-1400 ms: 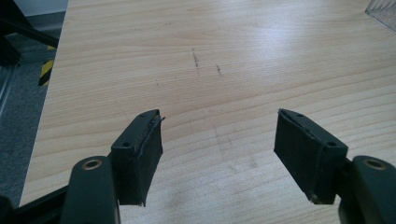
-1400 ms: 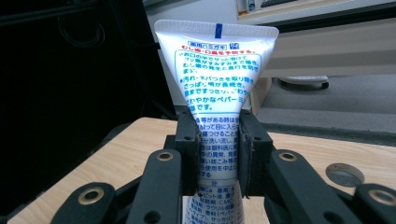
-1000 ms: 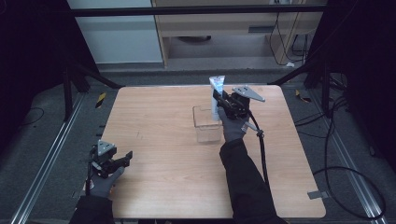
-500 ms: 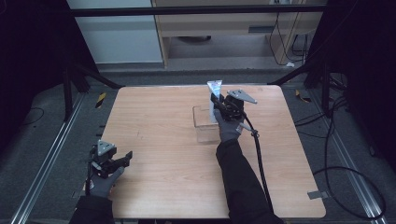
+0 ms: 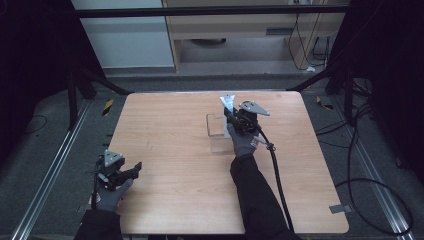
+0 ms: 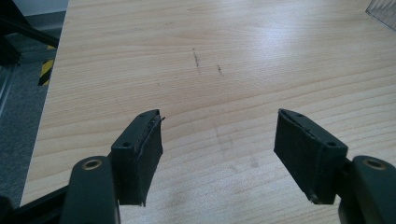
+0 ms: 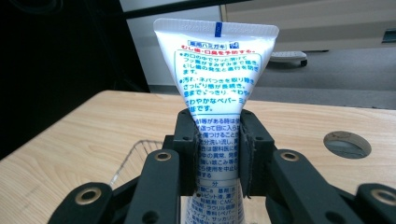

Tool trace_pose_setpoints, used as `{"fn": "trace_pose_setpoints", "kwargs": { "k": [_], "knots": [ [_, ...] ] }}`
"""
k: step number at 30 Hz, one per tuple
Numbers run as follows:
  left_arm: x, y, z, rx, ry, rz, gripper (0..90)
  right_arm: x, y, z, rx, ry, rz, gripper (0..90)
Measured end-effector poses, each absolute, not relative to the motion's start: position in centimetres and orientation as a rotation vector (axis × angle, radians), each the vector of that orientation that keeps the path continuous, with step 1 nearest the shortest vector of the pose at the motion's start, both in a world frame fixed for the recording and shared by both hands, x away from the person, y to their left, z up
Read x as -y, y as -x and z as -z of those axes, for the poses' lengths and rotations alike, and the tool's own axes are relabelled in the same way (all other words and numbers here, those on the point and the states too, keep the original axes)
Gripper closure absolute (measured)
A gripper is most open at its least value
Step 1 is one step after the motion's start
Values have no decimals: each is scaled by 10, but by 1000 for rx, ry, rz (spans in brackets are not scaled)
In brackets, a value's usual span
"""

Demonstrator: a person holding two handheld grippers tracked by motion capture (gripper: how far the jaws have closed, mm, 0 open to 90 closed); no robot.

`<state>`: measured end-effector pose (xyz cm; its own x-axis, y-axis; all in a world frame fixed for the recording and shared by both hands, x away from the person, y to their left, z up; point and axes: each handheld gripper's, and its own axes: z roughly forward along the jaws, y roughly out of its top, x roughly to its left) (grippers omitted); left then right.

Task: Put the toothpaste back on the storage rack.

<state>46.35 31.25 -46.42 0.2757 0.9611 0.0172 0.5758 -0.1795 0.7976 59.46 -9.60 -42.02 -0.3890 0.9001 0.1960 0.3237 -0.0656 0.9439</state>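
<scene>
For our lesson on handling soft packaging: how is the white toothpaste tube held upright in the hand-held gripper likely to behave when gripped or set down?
The toothpaste tube probably yields under pressure: its body narrows where the right hand-held gripper pinches it. It looks light, held upright by a mid-body grip alone. Its flat crimped end should keep it from rolling, though set on end beside the clear container it would likely tip.

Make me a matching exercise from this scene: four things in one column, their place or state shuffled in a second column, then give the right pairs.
1. tube
2. left gripper
3. clear box
4. right gripper

A. open, with nothing between its jaws
B. on the table, beside the right hand
C. shut on the tube
D. upright, flat crimped end on top

Pairs: 1-D, 2-A, 3-B, 4-C
</scene>
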Motion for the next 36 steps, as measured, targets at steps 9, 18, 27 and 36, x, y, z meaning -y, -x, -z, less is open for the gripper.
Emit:
{"fn": "trace_pose_setpoints", "kwargs": {
  "k": [9, 18, 27, 36],
  "knots": [
    [-312, -463, 464, -1386, -1858, -711, 313, 95, -593, 430, -1789, -1318, -1404, 699],
    [-312, -464, 465, -1387, -1859, -708, 313, 98, -590, 439, -1864, -1322, -1294, 620],
    [-312, -464, 465, -1387, -1862, -706, 313, 98, -584, 435, -1881, -1294, -1273, 537],
    [-311, -463, 465, -1385, -1863, -705, 312, 105, -563, 409, -1816, -1212, -1307, 355]
  ]
}}
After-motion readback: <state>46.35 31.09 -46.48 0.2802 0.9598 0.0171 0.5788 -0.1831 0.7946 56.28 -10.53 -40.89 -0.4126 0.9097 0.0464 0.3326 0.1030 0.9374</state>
